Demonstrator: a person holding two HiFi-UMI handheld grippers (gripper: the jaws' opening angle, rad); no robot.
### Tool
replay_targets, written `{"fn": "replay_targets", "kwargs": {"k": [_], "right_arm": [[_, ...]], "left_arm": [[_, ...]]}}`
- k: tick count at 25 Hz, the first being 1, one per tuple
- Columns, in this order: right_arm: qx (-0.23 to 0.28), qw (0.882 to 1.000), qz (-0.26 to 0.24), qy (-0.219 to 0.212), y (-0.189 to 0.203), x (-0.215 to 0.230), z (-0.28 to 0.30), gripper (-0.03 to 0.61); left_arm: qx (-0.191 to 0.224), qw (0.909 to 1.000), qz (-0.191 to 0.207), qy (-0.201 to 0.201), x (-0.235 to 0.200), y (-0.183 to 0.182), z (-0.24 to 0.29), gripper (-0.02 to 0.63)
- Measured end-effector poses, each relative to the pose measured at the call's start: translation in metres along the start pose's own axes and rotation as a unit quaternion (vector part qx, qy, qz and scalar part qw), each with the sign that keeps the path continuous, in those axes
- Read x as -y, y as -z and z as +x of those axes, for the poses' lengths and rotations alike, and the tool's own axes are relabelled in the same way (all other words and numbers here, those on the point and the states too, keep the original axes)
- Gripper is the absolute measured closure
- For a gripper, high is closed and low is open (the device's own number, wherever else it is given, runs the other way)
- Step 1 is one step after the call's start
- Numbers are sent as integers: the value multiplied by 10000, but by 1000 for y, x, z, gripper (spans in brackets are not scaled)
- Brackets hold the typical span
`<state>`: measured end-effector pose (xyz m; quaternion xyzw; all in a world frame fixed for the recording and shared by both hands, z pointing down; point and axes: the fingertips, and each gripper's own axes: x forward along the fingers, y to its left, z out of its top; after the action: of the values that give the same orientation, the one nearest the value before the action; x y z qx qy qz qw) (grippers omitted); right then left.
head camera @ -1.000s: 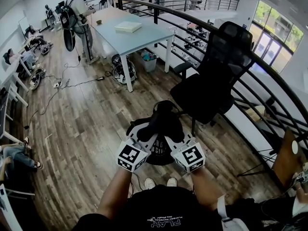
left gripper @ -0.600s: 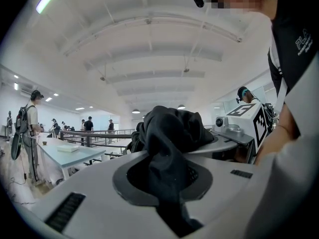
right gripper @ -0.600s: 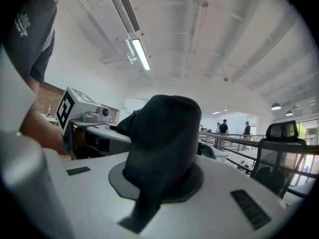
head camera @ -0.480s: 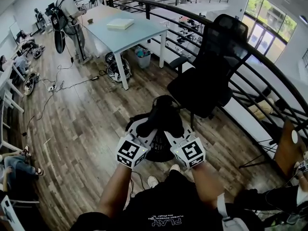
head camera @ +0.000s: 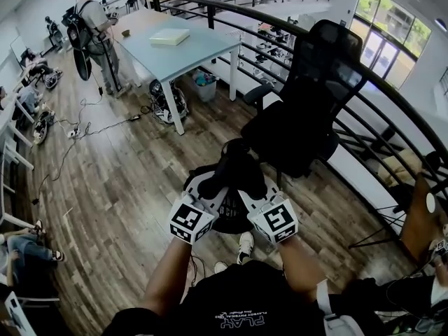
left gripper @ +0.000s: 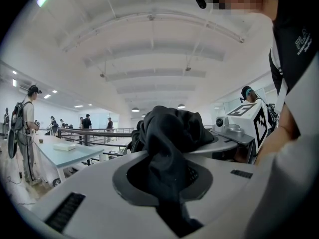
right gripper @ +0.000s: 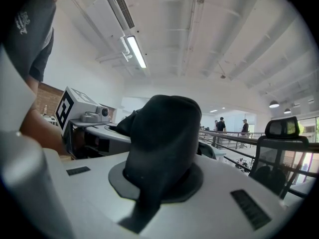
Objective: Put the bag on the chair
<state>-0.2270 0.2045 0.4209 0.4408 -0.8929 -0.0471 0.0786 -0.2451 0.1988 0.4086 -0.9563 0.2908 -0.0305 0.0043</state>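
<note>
A black bag (head camera: 234, 180) hangs in the air between my two grippers, above the wooden floor. My left gripper (head camera: 208, 194) is shut on the bag's black fabric (left gripper: 167, 148), which bunches up over its jaws. Beside it, my right gripper (head camera: 250, 196) is shut on another fold of the bag (right gripper: 162, 138). The black office chair (head camera: 308, 110) stands just beyond the bag, up and to the right in the head view, its seat (head camera: 283, 135) facing me. Its mesh back (right gripper: 284, 148) shows at the right of the right gripper view.
A curved black railing (head camera: 392, 103) runs behind the chair. A light blue table (head camera: 178, 44) with a white box stands at the far left, and a person with a backpack (head camera: 91, 30) stands by it. Cables (head camera: 98, 124) lie on the floor.
Both grippers with the bag have moved closer to the chair, which now looks larger and nearer. The grips on the bag are unchanged.
</note>
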Motion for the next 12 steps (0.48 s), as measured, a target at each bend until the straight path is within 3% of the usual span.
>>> {"fn": "replay_targets", "kwargs": {"k": [12], "right_arm": [[39, 9999, 39, 101, 9, 77, 24, 538]], "left_arm": [[-73, 9998, 81, 161, -28, -4, 77, 545]]}}
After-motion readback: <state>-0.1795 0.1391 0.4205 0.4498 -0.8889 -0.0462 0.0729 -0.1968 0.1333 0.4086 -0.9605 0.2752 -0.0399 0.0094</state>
